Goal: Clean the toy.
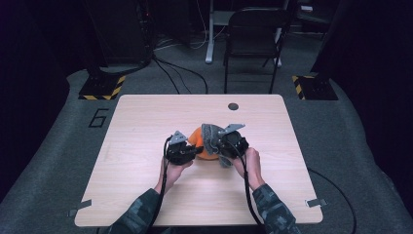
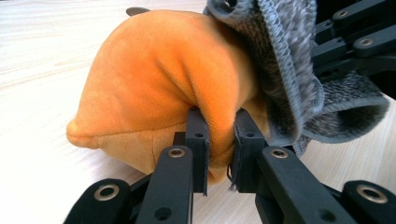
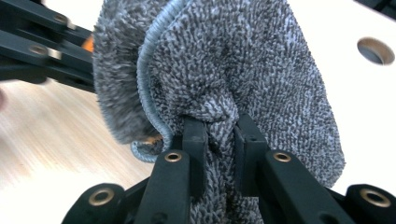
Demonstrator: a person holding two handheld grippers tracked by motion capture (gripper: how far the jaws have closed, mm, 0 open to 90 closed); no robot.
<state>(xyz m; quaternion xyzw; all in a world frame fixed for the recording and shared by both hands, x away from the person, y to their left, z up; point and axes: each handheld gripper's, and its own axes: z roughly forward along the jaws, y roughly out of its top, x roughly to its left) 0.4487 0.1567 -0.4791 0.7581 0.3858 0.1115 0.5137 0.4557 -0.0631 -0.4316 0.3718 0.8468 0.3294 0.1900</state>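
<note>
An orange plush toy (image 2: 154, 84) lies on the light wooden table (image 1: 146, 122), near its middle (image 1: 199, 141). My left gripper (image 2: 219, 154) is shut on a fold of its soft skin, seen from above at the toy's left side (image 1: 187, 151). A grey knitted cloth (image 3: 233, 70) drapes over the toy's right end (image 2: 285, 60). My right gripper (image 3: 219, 140) is shut on a bunched fold of that cloth, and it sits at the toy's right (image 1: 229, 144). The two grippers face each other across the toy.
A round cable hole (image 1: 233, 106) sits near the table's far edge. Behind the table stand a dark folding chair (image 1: 255, 34), floor stands with yellow-black striped bases (image 1: 102, 87), and loose cables on the grey floor. Both forearms come in from the table's near edge.
</note>
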